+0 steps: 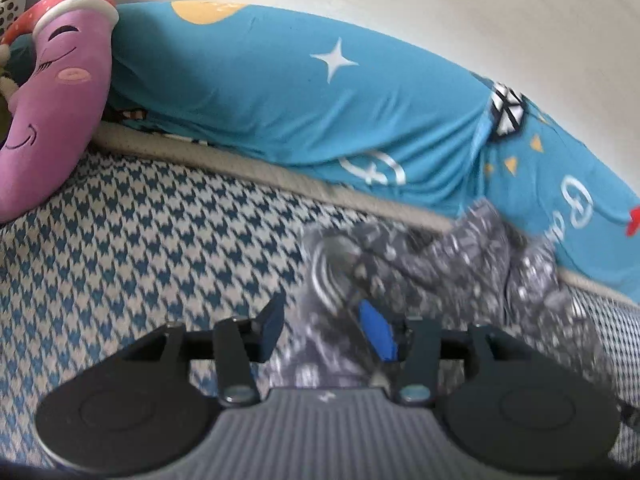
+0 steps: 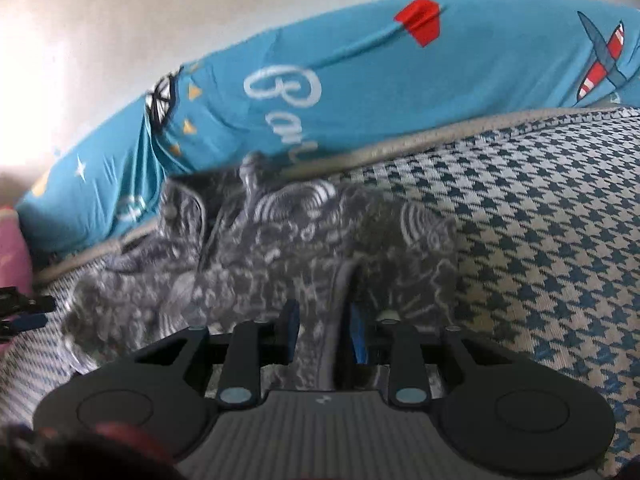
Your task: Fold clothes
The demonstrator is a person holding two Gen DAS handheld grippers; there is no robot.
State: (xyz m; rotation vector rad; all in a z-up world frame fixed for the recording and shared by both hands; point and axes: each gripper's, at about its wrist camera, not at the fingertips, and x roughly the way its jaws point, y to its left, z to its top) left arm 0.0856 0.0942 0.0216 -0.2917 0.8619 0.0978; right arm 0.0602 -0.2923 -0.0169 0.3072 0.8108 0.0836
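A grey patterned garment (image 1: 440, 256) (image 2: 280, 248) lies crumpled on a blue-and-white houndstooth bed cover (image 1: 140, 240) (image 2: 540, 220). In the left wrist view, my left gripper (image 1: 325, 330) is low over the garment's near left edge. Its fingers are wide apart, with blurred cloth lying between them. In the right wrist view, my right gripper (image 2: 324, 332) sits at the garment's near edge. Its fingers are partly apart and straddle a raised fold of the cloth. The left gripper (image 2: 24, 316) shows at the far left of that view.
A long teal pillow (image 1: 280, 92) (image 2: 360, 92) printed with stars and planes lies along the pale wall behind the garment. A purple plush toy (image 1: 52, 112) and a white perforated basket (image 1: 14, 4) are at the far left. Bare bed cover stretches to the left and right.
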